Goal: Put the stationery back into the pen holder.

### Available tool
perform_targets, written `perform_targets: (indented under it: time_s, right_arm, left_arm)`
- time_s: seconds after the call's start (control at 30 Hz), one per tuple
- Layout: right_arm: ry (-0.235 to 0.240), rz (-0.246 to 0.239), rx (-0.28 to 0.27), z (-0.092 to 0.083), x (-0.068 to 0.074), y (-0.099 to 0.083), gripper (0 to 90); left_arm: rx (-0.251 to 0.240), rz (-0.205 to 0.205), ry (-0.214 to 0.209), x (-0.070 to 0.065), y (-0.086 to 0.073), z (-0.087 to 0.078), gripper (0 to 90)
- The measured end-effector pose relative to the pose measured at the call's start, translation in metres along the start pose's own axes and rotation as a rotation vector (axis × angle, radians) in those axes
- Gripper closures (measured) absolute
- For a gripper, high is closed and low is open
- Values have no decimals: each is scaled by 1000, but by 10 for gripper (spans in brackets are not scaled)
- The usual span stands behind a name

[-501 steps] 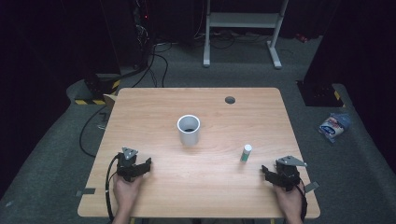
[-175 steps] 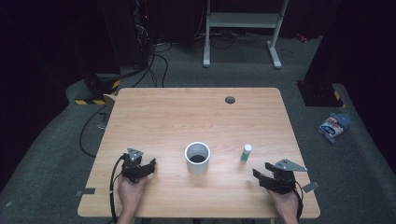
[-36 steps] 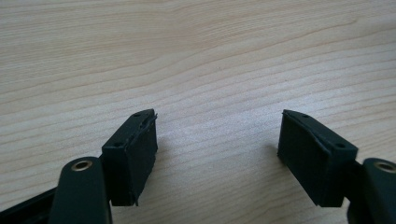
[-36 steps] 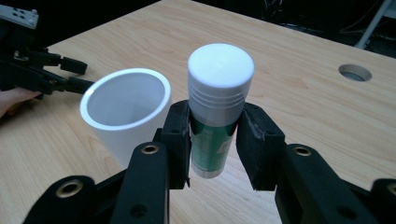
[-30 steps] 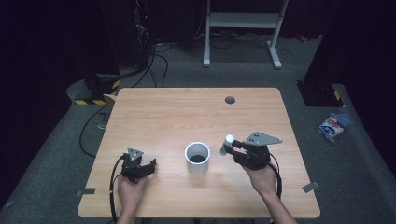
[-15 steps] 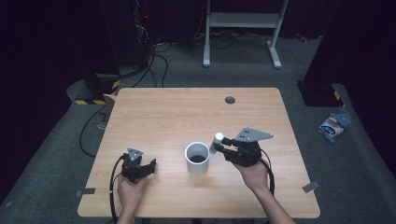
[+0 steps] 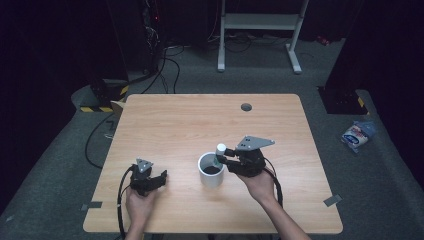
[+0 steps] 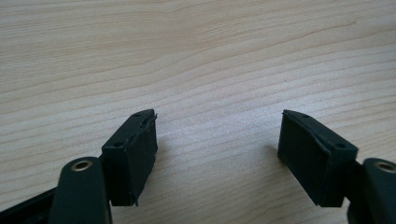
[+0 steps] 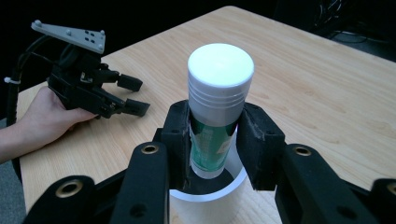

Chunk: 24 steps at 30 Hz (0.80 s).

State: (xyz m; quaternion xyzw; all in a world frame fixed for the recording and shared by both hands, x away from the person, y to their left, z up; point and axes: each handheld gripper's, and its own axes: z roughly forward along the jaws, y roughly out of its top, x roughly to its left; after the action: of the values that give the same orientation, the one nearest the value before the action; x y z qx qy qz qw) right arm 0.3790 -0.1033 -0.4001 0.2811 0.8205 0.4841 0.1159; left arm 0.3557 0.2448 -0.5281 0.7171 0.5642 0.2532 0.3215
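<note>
Right hand-held gripper point(image 9: 215, 140) clamps white-capped bottle point(image 9: 218, 107) upright over white cup point(image 7: 210, 171); left hand-held gripper point(image 8: 217, 140) open, empty

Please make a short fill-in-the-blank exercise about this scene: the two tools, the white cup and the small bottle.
1. The right tool is shut on a small green bottle with a ______ cap.
2. The bottle is held upright just above the open top of the white ______.
3. The left tool rests on the wooden table with its jaws ______ and nothing between them.
4. In the high view, the white cup stands ______ the two tools.

Missing words: white; cup; open; between
</note>
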Motion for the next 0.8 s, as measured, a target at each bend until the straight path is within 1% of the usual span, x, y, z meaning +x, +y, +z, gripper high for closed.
perform_targets:
  time_s: [0.23, 0.5, 0.6, 0.7, 0.8]
  right_arm:
    - [-5, 10, 33, 12, -1, -7, 653]
    - [-11, 18, 55, 18, -1, -14, 652]
    - [-16, 16, 61, 21, -2, -17, 651]
    - [-31, -4, 81, 24, 1, -19, 650]
    - [-28, -12, 92, 29, 3, -22, 649]
  left_arm:
    - [2, 2, 3, 0, 0, 0, 284]
    - [1, 4, 4, 0, 0, 0, 283]
    - [3, 5, 3, -1, 0, 0, 284]
    - [3, 5, 3, -1, 0, 0, 283]
    - [3, 5, 4, -1, 0, 0, 283]
